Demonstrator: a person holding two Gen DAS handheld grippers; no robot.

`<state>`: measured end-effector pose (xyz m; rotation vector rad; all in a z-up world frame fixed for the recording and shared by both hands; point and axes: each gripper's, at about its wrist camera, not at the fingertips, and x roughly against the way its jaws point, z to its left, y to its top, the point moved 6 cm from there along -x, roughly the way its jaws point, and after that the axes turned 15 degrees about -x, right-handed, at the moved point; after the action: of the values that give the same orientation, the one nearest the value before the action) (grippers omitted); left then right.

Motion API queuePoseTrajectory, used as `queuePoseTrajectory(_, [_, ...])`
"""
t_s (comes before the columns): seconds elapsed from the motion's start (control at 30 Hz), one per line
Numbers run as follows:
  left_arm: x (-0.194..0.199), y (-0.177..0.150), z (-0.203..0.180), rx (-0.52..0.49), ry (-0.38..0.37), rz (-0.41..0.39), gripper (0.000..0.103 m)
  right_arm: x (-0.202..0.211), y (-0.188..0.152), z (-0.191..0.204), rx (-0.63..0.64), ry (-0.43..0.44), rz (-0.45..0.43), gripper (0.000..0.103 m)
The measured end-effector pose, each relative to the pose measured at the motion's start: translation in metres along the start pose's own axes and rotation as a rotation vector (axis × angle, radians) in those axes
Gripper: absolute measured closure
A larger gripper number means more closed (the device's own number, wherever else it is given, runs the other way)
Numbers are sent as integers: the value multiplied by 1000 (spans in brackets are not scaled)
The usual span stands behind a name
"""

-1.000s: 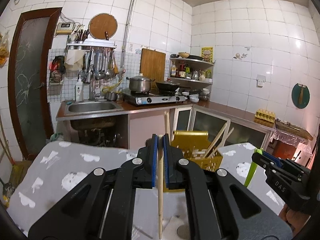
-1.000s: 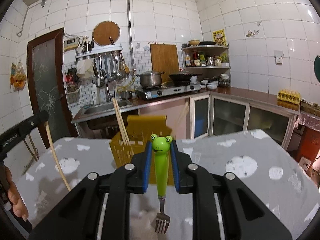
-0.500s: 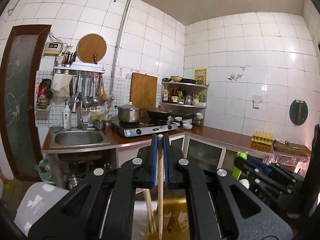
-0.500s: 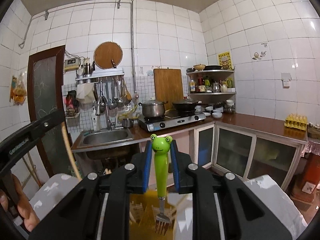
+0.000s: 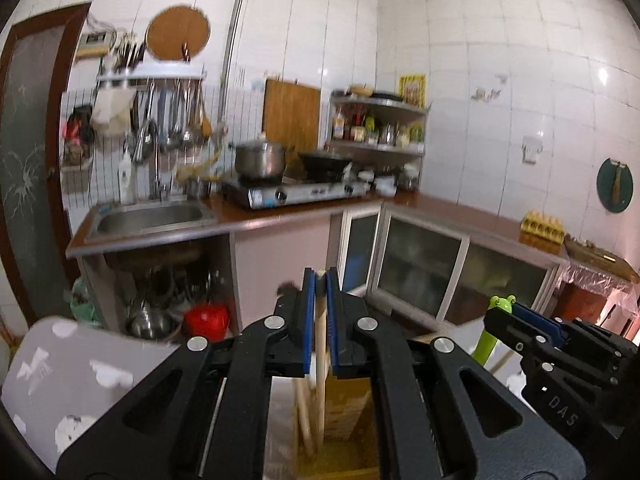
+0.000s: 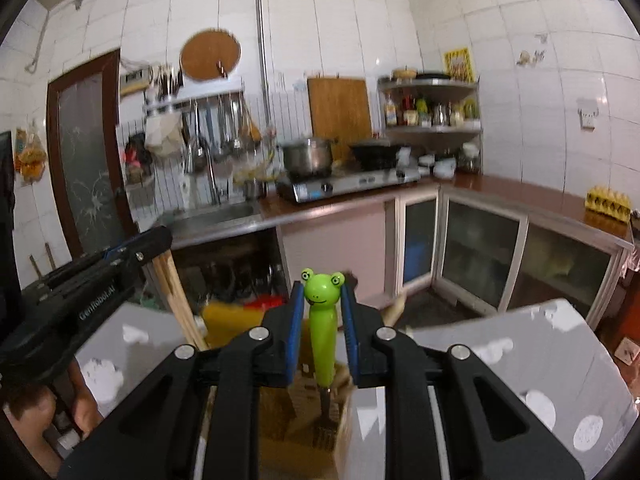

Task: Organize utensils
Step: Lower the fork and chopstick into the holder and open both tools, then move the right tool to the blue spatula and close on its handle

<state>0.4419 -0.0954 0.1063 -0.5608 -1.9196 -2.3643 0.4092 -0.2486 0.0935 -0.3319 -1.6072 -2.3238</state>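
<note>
On my left, my left gripper (image 5: pixel 318 320) is clamped on a pale wooden chopstick (image 5: pixel 321 344), its blue pads pressed tight against the stick near its top end. It hangs almost upright, and its lower part reaches down into the yellow utensil holder (image 5: pixel 344 404) directly below, beside other chopsticks (image 5: pixel 302 412) already leaning there. I judge the stick light, stiff and a little slick, so a narrow pinch high on the shaft suits it; it should drop straight once let go. Blur hides whether its tip touches the holder's floor.

Across to the right, my right gripper (image 6: pixel 322 320) holds a fork (image 6: pixel 323 332) by its handle, with the pads closed on the bright green shaft just under a painted frog head with bulging eyes and a smile. The grip is looser in width than on the left because the handle is thicker. I expect the handle to be hard, smooth and glossy, so liable to slip or pivot if pinched only lightly; the fat middle of the handle is the sensible place to hold. The metal tines (image 6: pixel 325 432) point down and sit inside the holder's opening, in a different slot from the chopsticks as far as I can tell.

Under both stands the grey bench (image 6: pixel 520 344) with its white patches, carrying the holder between my two hands.
</note>
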Motion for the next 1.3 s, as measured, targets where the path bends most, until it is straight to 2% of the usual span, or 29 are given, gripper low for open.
queuePoseTrajectory(0.07, [6, -6, 7, 7, 7, 24, 92, 5, -7, -4, 9, -36, 5, 69])
queuePoseTrajectory(0.1, [14, -6, 13, 13, 15, 27, 77, 10, -7, -6, 7, -55, 2, 50])
queuePoseTrajectory(0.13, [22, -5, 18, 15, 28, 25, 55, 15, -7, -7, 3, -63, -1, 44])
queuePoseTrajectory(0.17, [32, -4, 22, 14, 44, 21, 45, 22, -6, -8, 1, -70, -6, 43])
queuePoseTrajectory(0.2, [43, -3, 27, 9, 63, 12, 31, 29, -5, -9, 1, -78, -8, 43])
queuePoseTrajectory(0.33, [95, -6, 49, -7, 120, 2, 8, 62, -13, -13, -13, -126, 24, 37])
queuePoseTrajectory(0.47, [135, -29, 68, 5, 146, 22, 5, 86, -38, -13, -4, -167, 64, 36])
queuePoseTrajectory(0.57, [150, -63, 78, 8, 136, 95, 5, 97, -71, -13, -7, -191, 123, 36])
queuePoseTrajectory(0.77, [160, -142, 88, 36, 128, 228, 5, 100, -144, -15, -10, -231, 242, 36])
queuePoseTrajectory(0.9, [160, -184, 91, 57, 127, 295, 5, 96, -197, -15, -11, -262, 329, 36])
queuePoseTrajectory(1.0, [159, -212, 93, 59, 122, 347, 5, 90, -220, -12, -17, -273, 378, 36])
queuePoseTrajectory(1.13, [162, -230, 93, 71, 109, 370, 5, 86, -236, -1, -10, -284, 407, 36])
queuePoseTrajectory(1.3, [162, -230, 92, 85, 95, 372, 5, 83, -239, 16, -5, -295, 428, 36])
